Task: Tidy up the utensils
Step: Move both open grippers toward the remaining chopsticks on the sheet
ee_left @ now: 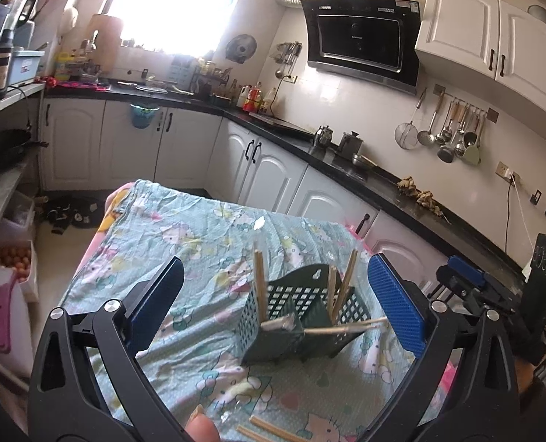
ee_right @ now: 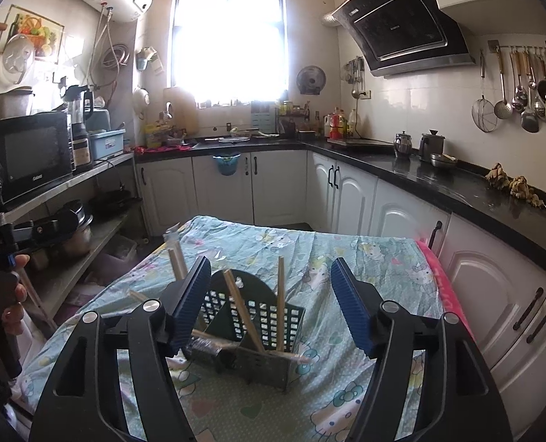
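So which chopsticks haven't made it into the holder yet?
The pair lying flat on the cloth, nearest the left gripper; the others stand or lean in the green holder.

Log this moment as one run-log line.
left gripper: open, empty | right gripper: open, empty | chopsticks: several in caddy | loose pair on cloth

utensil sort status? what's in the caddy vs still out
Done: several chopsticks stand in the green caddy; others lie across its rim. In hand: nothing, left gripper and right gripper both open. Left: loose chopsticks on the tablecloth.
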`<state>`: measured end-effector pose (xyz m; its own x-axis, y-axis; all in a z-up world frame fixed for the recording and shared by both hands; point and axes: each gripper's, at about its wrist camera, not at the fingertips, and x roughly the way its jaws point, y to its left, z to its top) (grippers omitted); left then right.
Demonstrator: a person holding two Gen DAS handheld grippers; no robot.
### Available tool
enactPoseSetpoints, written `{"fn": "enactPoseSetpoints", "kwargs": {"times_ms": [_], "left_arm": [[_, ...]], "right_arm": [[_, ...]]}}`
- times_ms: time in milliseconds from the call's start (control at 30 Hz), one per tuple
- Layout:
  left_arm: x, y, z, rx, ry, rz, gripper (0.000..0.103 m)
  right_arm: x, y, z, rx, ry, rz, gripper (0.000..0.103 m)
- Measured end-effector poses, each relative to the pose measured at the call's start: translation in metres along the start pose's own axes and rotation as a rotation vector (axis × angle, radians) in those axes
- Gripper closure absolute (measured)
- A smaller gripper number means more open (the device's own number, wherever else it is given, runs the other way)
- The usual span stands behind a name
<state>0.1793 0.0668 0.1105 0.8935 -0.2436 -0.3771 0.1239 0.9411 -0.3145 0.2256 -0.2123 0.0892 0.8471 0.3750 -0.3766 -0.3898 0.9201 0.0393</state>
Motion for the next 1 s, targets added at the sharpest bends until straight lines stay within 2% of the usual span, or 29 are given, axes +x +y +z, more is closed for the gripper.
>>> {"fn": "enactPoseSetpoints", "kwargs": {"times_ms": [367,1000], "left_arm": [[-0.018,0.006,-0.031,0.009,0.038,0.021,0.011],[-0.022,0.027,-0.08,-0.003,0.135,0.093,0.011]], "right_arm": [[-0.016,0.033,-0.021,-0.072,0.043,0.06,0.037],[-0.013,0.084,-0.061,-0.183,0.14,0.162,0.036]]}}
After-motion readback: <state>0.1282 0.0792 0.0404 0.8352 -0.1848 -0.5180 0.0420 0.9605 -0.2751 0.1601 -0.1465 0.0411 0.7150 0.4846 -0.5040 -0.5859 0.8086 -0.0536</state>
